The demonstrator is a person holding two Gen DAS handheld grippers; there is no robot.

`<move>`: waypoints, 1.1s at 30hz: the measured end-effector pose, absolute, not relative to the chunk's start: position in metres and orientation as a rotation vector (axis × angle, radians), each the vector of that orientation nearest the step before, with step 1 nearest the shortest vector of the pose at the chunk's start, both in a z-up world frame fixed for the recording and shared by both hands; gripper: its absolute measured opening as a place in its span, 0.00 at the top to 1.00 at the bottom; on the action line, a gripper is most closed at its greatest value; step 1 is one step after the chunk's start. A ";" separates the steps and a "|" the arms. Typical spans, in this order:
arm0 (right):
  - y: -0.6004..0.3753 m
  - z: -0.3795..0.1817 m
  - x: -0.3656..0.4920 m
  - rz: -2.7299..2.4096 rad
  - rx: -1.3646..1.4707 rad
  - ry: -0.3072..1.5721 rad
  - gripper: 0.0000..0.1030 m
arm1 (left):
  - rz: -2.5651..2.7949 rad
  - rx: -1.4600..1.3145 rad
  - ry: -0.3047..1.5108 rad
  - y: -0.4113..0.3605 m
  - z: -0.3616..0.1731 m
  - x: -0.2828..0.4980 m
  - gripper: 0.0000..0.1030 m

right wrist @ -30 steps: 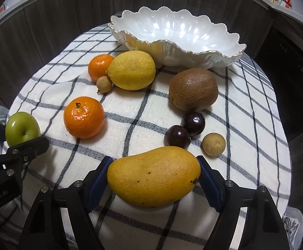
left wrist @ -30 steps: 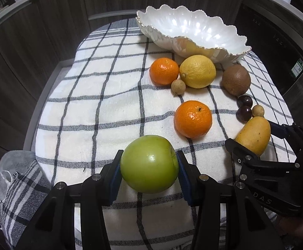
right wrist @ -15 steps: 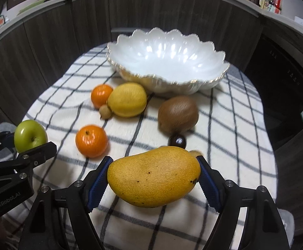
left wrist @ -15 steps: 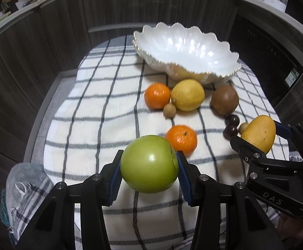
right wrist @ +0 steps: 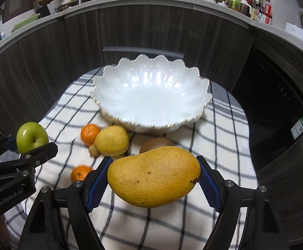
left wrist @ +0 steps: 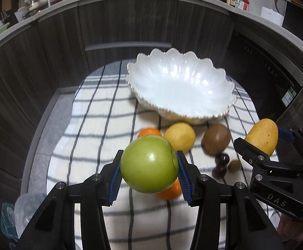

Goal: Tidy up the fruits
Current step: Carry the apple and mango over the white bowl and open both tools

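My left gripper is shut on a green apple and holds it well above the checked cloth. My right gripper is shut on a yellow mango, also lifted; it shows at the right of the left wrist view. The apple shows at the left of the right wrist view. An empty white scalloped bowl stands at the back. On the cloth lie a lemon, a kiwi, two oranges and small dark and tan fruits.
Dark wood cabinet fronts curve behind the table, with a cluttered counter above. A dark appliance front stands to the right. A plastic bag lies at the lower left, off the table edge.
Both grippers have risen and pulled back with their fruit, so the table and bowl look smaller and farther below. The apple and mango stay clamped.
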State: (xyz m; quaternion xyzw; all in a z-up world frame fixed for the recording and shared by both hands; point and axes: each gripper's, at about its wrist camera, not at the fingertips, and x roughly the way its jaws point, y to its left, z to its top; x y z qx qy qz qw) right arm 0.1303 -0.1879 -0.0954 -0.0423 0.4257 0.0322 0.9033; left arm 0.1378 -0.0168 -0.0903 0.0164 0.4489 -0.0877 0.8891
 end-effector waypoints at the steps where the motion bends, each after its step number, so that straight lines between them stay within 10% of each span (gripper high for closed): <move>1: -0.189 -0.094 0.133 0.065 -0.086 0.877 0.23 | -0.182 0.034 0.925 -0.018 -0.088 0.142 0.54; 33: -0.224 -0.069 0.264 -0.045 -0.065 0.807 0.23 | -0.227 0.003 0.872 -0.041 -0.081 0.288 0.54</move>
